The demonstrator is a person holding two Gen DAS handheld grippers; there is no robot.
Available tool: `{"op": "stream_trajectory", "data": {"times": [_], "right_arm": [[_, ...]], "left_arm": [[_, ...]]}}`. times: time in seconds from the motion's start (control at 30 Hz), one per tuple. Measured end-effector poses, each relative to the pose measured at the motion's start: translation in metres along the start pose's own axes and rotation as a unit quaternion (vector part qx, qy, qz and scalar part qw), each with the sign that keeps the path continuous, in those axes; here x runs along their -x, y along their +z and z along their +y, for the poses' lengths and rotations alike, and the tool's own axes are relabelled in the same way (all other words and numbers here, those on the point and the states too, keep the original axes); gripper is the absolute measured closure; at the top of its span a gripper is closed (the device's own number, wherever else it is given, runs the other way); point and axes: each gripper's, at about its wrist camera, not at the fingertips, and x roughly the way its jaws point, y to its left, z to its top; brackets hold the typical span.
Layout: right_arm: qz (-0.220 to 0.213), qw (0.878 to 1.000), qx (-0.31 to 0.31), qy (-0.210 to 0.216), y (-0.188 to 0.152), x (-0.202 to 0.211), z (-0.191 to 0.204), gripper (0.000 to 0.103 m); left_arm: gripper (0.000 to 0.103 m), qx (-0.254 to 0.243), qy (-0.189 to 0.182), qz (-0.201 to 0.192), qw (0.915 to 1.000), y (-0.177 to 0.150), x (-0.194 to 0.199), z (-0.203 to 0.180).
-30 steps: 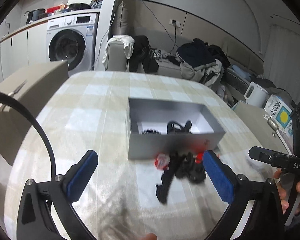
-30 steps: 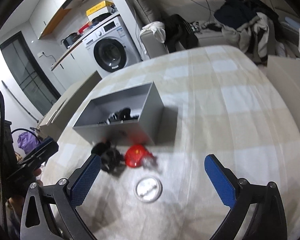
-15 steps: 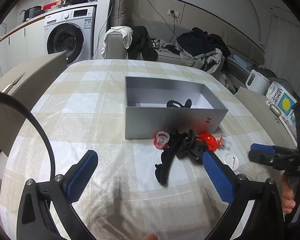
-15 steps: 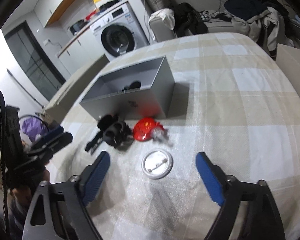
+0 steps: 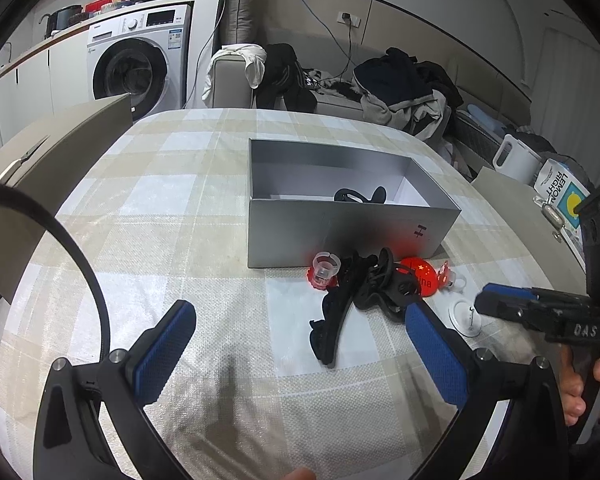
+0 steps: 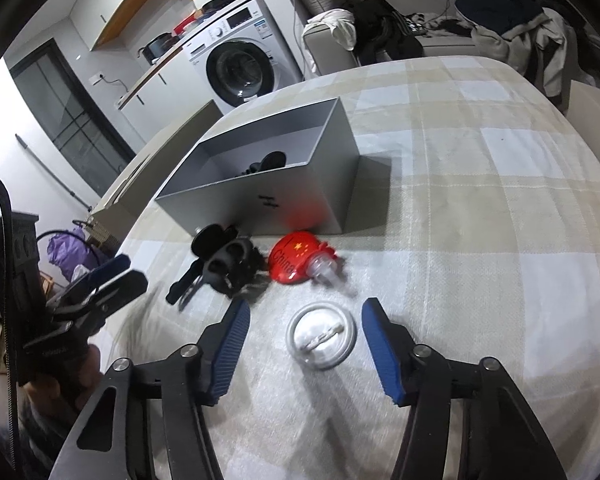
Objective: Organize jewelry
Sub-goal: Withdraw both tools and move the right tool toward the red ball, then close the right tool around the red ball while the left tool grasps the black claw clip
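Surface: a table covered in beige-and-white checked cloth.
On it, centre: an open grey box.
Just before the box: black hair clips, a red badge, a clear round disc.

A grey box stood on the checked tablecloth. Black hair clips and a red badge lay just before it. The left gripper gaped wide.

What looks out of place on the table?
Several pieces sit loose outside the grey box: black hair clips tangled in a heap, a red badge tipped against a clear ring, and a round clear badge face-down, pin up. Nothing spilled or visibly broken.
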Motion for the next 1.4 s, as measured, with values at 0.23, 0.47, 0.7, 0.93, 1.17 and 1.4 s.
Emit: {"op": "stream_trajectory", "data": {"times": [0.23, 0.47, 0.7, 0.93, 1.17, 1.4], "right_arm": [[0.004, 1.0, 0.004, -0.004, 0.009, -0.011, 0.001, 0.058], [0.008, 1.0, 0.008, -0.011, 0.011, -0.019, 0.002, 0.058], [0.01, 1.0, 0.023, -0.018, 0.012, -0.021, 0.008, 0.059], [0.007, 0.998, 0.054, -0.043, 0.011, -0.025, 0.018, 0.063], [0.007, 0.996, 0.068, -0.057, 0.011, -0.026, 0.02, 0.072], [-0.003, 0.997, 0.073, -0.039, 0.01, -0.019, 0.019, 0.082]], "left_arm": [[0.001, 0.001, 0.0, 0.002, 1.0, 0.001, -0.001, 0.001], [0.001, 0.003, 0.001, 0.004, 1.0, 0.003, -0.004, 0.002], [0.001, 0.002, -0.001, 0.006, 1.0, 0.005, -0.008, 0.001], [0.001, -0.001, -0.002, 0.014, 0.9999, 0.005, -0.013, -0.001], [0.001, -0.002, -0.004, 0.023, 0.9997, 0.004, -0.018, -0.001], [0.001, -0.001, -0.002, 0.029, 0.9996, 0.004, -0.02, -0.001]]}}
